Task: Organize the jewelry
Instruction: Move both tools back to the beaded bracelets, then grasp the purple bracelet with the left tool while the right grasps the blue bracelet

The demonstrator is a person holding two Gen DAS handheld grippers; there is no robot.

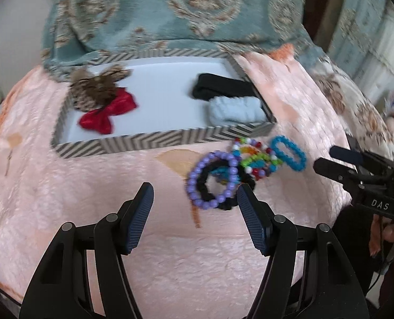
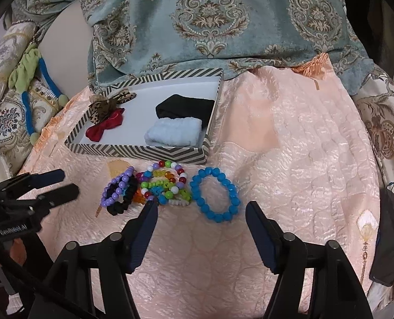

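Now both tools hang spread and empty: right gripper (image 2: 201, 212) has the blue bracelet (image 2: 215, 194) just ahead between its fingertips, left gripper (image 1: 195, 195) the purple bracelet (image 1: 213, 180); lower squarely, pinch one strand only, then carry to the striped box (image 2: 144, 152) beyond

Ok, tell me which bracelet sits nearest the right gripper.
The blue bead bracelet, lying alone at the right end of the row, ahead of the open right gripper.

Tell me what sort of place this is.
Probably a home bedroom or sitting room: a pink quilted bedspread covers the soft surface, a teal damask-patterned cushion sits behind it, and a chevron-striped cardboard box holds hair accessories beside beaded bracelets.
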